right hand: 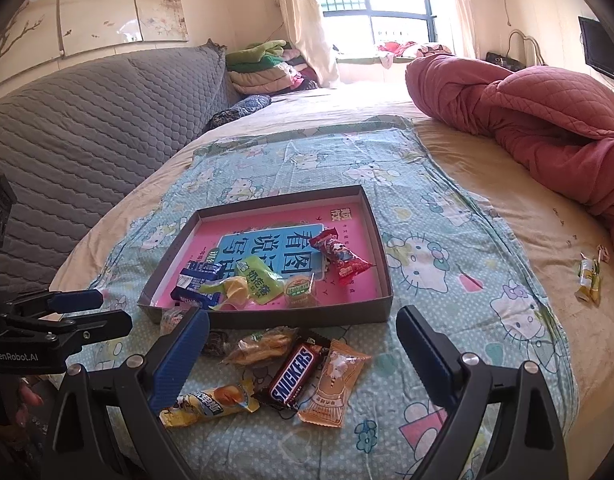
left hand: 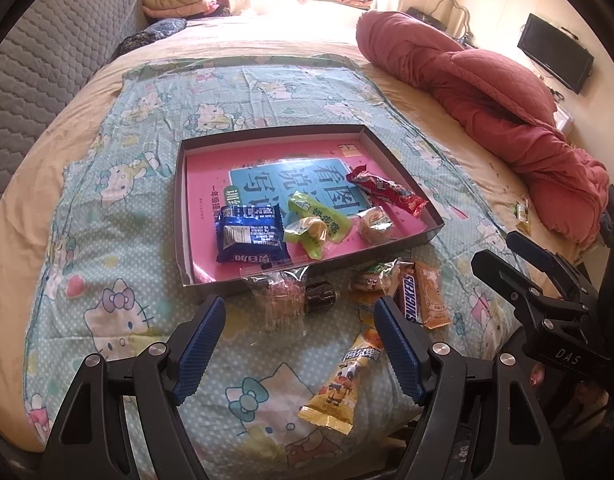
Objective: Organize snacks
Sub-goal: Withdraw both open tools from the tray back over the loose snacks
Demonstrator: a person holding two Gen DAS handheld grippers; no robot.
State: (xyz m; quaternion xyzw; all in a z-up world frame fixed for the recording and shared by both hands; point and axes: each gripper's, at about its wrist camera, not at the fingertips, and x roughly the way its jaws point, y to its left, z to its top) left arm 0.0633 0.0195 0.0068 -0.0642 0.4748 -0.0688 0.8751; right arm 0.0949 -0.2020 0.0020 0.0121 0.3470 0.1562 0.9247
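Note:
A shallow dark tray [left hand: 179,200] with a pink lining lies on the cartoon-cat cloth. Inside it are a blue biscuit pack [left hand: 251,236], green packets [left hand: 319,216], a red candy pack [left hand: 383,190] and a small wrapped cake [left hand: 377,222]. In front of the tray lie a clear-wrapped snack [left hand: 283,300], a Snickers bar [right hand: 293,376], an orange packet [right hand: 335,384] and a long yellow pack [right hand: 211,402]. My left gripper [left hand: 299,302] is open above the clear-wrapped snack, gripping nothing. My right gripper [right hand: 301,314] is wide open over the Snickers bar and orange packet, and holds nothing.
A bunched red quilt [left hand: 487,92] lies along the bed's right side. A grey quilted headboard [left hand: 47,60] stands at the left. A few small yellow-green candies [right hand: 589,280] lie on the beige sheet off the cloth. Folded blankets [right hand: 263,68] are stacked at the far end.

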